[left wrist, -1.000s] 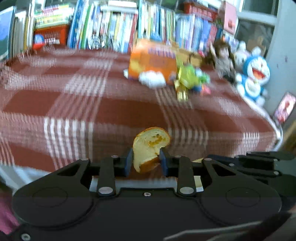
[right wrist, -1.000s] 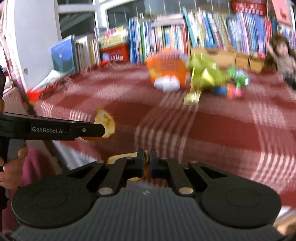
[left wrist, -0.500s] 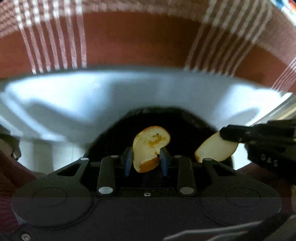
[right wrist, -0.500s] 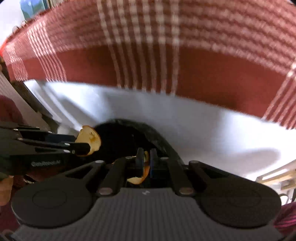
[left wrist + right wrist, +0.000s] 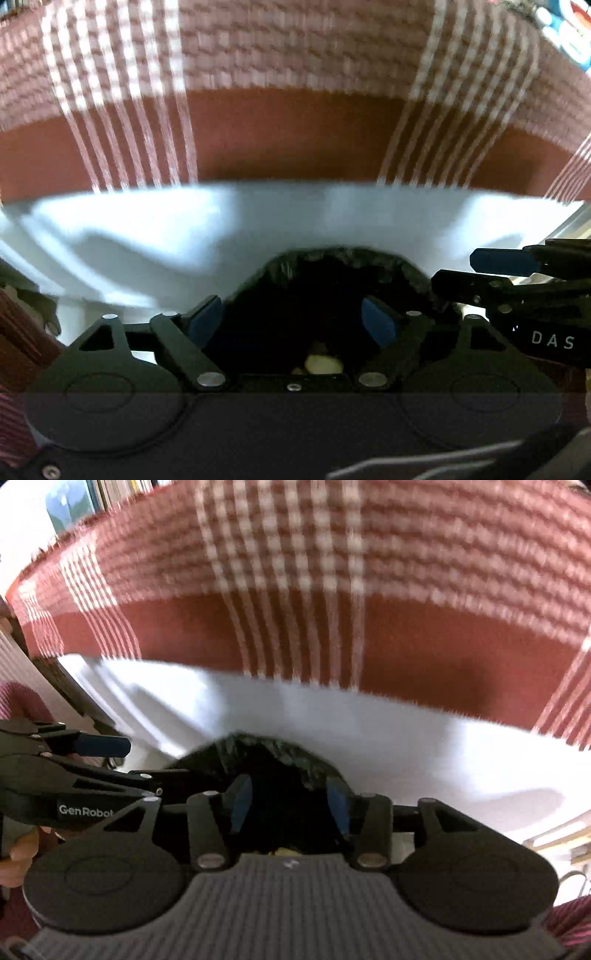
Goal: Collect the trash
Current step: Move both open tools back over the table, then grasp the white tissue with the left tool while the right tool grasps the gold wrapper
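Observation:
A bin lined with a black bag (image 5: 332, 266) sits below the table edge, its dark mouth right under both grippers. My left gripper (image 5: 293, 319) hangs open over it, blue pads apart and nothing between them. Pale yellowish peel pieces (image 5: 323, 363) lie down inside the bag. My right gripper (image 5: 290, 806) is open too, above the same black bag (image 5: 266, 749), with a scrap of peel (image 5: 280, 850) just visible below. Each gripper shows in the other's view: the right one (image 5: 517, 273) at the right edge, the left one (image 5: 74, 760) at the left edge.
A red and white checked tablecloth (image 5: 295, 129) hangs over a white cloth (image 5: 147, 229) along the table's front, just beyond the bin. A hand (image 5: 18, 853) holds the left gripper's handle. A red ribbed sleeve (image 5: 22, 332) is at the lower left.
Both grippers have opened over the bin and the peel pieces they held have dropped into the black bag. A second ago they were above the tabletop with the peels still clamped.

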{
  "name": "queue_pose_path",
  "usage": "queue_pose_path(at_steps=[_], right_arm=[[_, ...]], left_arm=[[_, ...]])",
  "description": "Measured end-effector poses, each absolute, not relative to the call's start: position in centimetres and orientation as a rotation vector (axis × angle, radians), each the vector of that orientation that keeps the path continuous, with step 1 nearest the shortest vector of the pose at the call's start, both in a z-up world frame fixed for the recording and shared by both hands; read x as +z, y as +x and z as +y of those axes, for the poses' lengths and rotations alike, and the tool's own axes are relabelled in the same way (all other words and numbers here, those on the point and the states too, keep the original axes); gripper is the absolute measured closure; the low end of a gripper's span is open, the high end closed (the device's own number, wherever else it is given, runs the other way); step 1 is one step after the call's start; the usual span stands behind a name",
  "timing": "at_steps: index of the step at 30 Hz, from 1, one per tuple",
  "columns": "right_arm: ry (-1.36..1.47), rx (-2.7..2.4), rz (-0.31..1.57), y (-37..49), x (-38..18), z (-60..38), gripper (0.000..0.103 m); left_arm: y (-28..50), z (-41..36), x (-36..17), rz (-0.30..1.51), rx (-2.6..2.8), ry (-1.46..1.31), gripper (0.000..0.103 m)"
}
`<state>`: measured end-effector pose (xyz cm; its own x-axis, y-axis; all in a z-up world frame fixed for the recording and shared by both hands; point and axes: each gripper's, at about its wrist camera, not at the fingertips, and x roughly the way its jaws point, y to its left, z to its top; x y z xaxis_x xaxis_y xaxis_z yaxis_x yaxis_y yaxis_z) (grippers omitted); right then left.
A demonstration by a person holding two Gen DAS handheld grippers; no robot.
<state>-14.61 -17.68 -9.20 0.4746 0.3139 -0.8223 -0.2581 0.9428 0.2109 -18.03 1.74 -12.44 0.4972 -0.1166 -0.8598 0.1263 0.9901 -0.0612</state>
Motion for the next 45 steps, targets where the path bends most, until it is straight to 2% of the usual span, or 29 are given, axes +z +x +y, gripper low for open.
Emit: queue_pose_path(at_steps=[6, 10, 17, 25, 36, 42, 43, 45], right_arm=[[0.053, 0.382, 0.872, -14.7, -4.1, -18.6, 0.028], [0.052, 0.387, 0.751, -14.5, 0.1, -19.6, 0.026], [0.009, 0.311, 0.591, -12.0, 5.0, -20.7, 0.024], [0.018, 0.217, 0.539, -7.4, 5.7, -22.5, 0.024], [-0.019, 0.246, 0.557, -3.2, 2.7, -21.4, 0.024], [-0.047, 0.26, 0.572, -1.6, 2.2, -20.4, 0.025], [-0.045, 0.264, 0.575, -1.2, 2.2, -20.3, 0.025], [-0.047, 0.269, 0.586, -0.5, 2.1, -20.2, 0.026]], left_arm=[[-17.4, 1.7, -5.0, 0.885, -0.185, 0.035, 0.014], [-17.0, 1.7, -0.3, 0.76, -0.225, 0.032, 0.006], [-14.1, 1.0, 4.5, 0.589, -0.225, 0.054, 0.004], [-6.7, 0.3, 4.2, 0.492, -0.173, -0.068, 0.004], [2.2, -3.5, 1.8, 0.498, -0.227, -0.057, 0.005], [5.3, -4.4, 0.5, 0.565, -0.226, -0.073, 0.012], [5.7, -4.4, 0.3, 0.577, -0.229, -0.084, 0.015], [6.3, -4.4, -0.1, 0.598, -0.233, -0.099, 0.029]])
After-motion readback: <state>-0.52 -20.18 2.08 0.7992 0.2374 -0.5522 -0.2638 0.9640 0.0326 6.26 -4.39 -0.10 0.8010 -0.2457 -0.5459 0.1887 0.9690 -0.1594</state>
